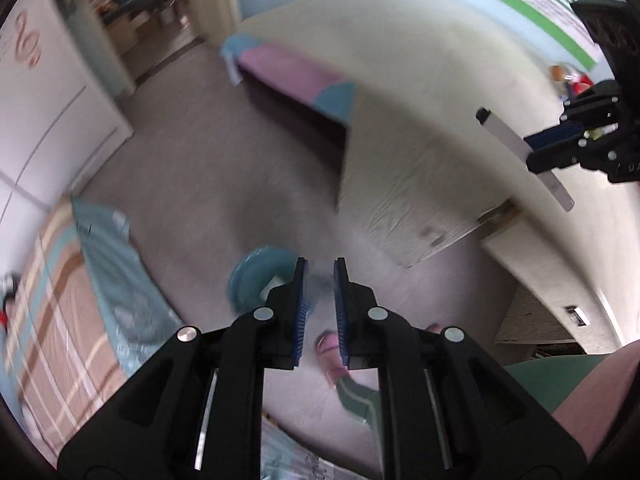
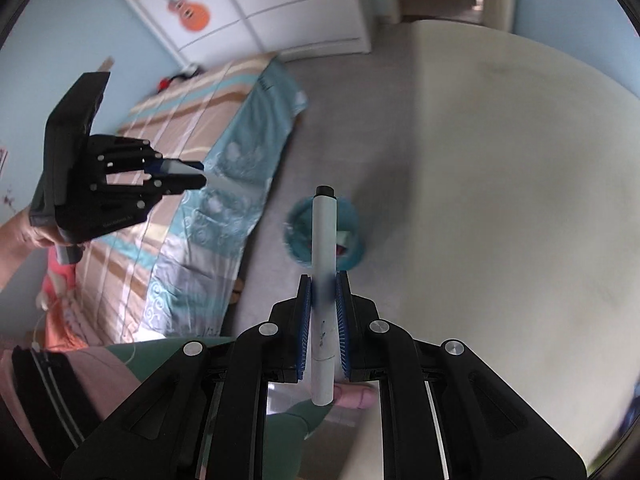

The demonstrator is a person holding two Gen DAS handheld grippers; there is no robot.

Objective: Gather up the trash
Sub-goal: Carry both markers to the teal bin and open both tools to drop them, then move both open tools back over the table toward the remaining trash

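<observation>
The right gripper (image 2: 323, 280) clamps a white marker (image 2: 325, 264), its long axis along the fingers, pointing at the teal bin (image 2: 352, 254) on the floor below. The left gripper (image 1: 320, 268) hangs empty, jaws narrowly parted.

left hand-held gripper (image 1: 320, 280): held out in the air, pointing downward; blue-padded fingers (image 1: 301, 304) parallel with a narrow gap and nothing between them. in the right wrist view it (image 2: 202, 174) sits at the left, gripped from below by the person's left hand (image 2: 38, 232).
right hand-held gripper (image 2: 323, 300): raised, its pads (image 2: 305, 320) pressing both sides of a white pen (image 2: 325, 264); in the left wrist view it (image 1: 532, 150) reaches in from the right edge.
</observation>
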